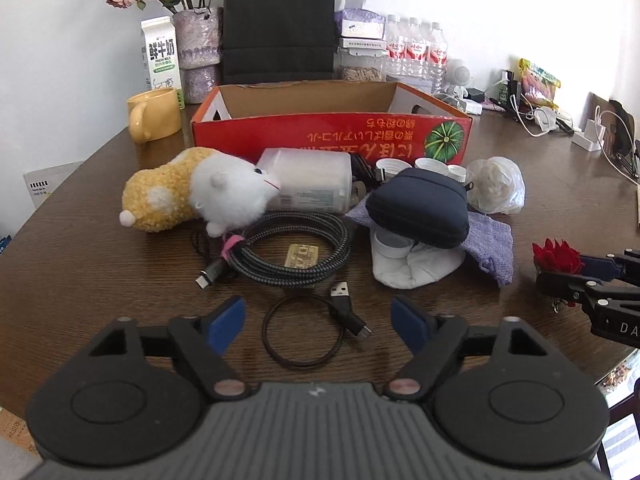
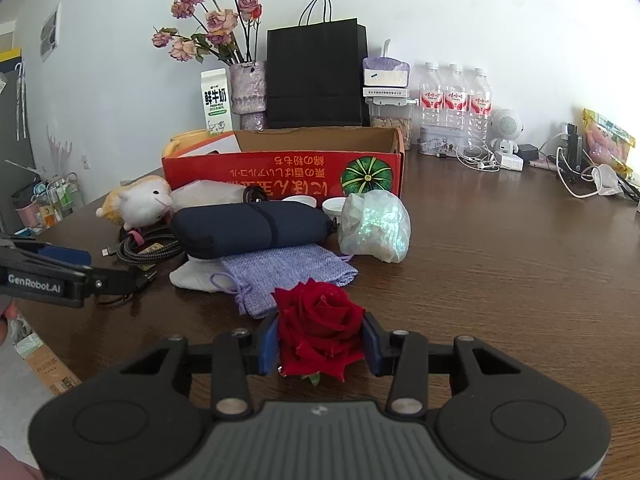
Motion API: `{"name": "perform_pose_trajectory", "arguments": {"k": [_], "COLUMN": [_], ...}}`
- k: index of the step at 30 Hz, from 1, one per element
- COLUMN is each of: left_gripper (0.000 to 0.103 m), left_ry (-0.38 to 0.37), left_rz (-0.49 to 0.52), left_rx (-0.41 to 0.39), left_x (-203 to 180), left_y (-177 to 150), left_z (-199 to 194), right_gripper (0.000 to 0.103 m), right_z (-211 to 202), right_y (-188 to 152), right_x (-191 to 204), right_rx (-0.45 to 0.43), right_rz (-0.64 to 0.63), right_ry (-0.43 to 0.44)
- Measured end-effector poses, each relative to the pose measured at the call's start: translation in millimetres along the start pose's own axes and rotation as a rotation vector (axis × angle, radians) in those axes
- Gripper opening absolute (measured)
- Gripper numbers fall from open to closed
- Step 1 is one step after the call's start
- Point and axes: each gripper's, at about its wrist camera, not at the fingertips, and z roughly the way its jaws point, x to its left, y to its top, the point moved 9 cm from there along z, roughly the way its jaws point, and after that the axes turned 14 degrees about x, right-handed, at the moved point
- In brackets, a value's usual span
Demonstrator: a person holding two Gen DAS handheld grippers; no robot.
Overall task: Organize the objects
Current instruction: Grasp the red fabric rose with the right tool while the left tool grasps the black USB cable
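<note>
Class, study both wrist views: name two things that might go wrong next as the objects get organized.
The right gripper has its jaws closed on the soft red rose; petals might crush. The left gripper, jaws open over the thin cable, might miss it, since it lies flat on the table.

Both views sit low over the brown table (image 1: pixel 540 216), each looking forward and downward along its own gripper's fingers toward the far white wall. The left wrist camera faces the coiled braided cable (image 1: pixel 296 248) and the thin black USB cable (image 1: pixel 308 332) close ahead. The right wrist camera, further right, looks over a red rose (image 2: pixel 320 328) very near its lens. Both share the middle of the scene — the red cardboard box (image 1: pixel 332 136), the plush toy (image 1: pixel 196 192), the dark zip case (image 1: pixel 420 208) — and each catches the other gripper at its edge.
</note>
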Motion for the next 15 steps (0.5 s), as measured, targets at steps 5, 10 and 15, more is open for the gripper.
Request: {"name": "perform_pose_trajectory", "arguments": {"k": [5, 10, 15], "left_gripper": [0.061, 0.047, 0.043], "left_ry": [-0.004, -0.004, -0.009], "left_rz": [0.015, 0.012, 0.007], "left_rx": [0.016, 0.029, 0.019], "left_x": [-9.0, -12.7, -14.8], "left_y": [-1.6, -2.2, -0.2], "left_z": [6.3, 13.0, 14.5], "right_gripper": [0.041, 0.041, 0.041], "right_z": [-2.4, -3.2, -4.9], "right_y": [1.4, 1.1, 1.2], "right_x": [2.8, 5.4, 8.1], "right_rx": [-0.021, -0.031, -0.041], "right_rz": [0.004, 0.009, 0.017], "right_ry": [0.002, 0.009, 0.022]}}
